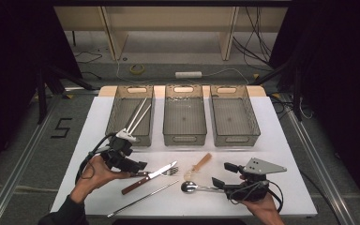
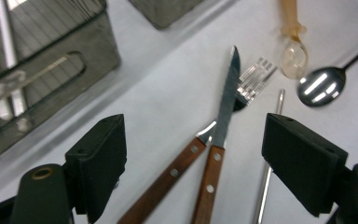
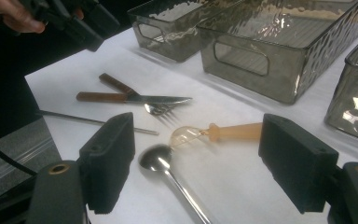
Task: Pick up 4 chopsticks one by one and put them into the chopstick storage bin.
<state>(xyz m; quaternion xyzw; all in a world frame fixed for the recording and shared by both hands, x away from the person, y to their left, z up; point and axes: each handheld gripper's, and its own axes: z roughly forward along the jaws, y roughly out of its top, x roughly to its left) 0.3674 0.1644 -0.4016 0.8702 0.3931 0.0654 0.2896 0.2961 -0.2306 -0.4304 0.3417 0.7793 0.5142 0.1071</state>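
On the white table lie a wooden-handled knife crossing a wooden-handled fork, a long metal stick, a metal spoon and an amber plastic spoon. My left gripper stands open at the left, just above the knife and fork handles, which show between its jaws without touching them. At the right my right gripper is open, low over the metal spoon's handle, with the metal spoon and the amber spoon ahead of its jaws.
Three smoky plastic bins stand in a row at the back: the left bin holds two metal sticks, while the middle bin and right bin look bare. The left gripper is far off in the right gripper view.
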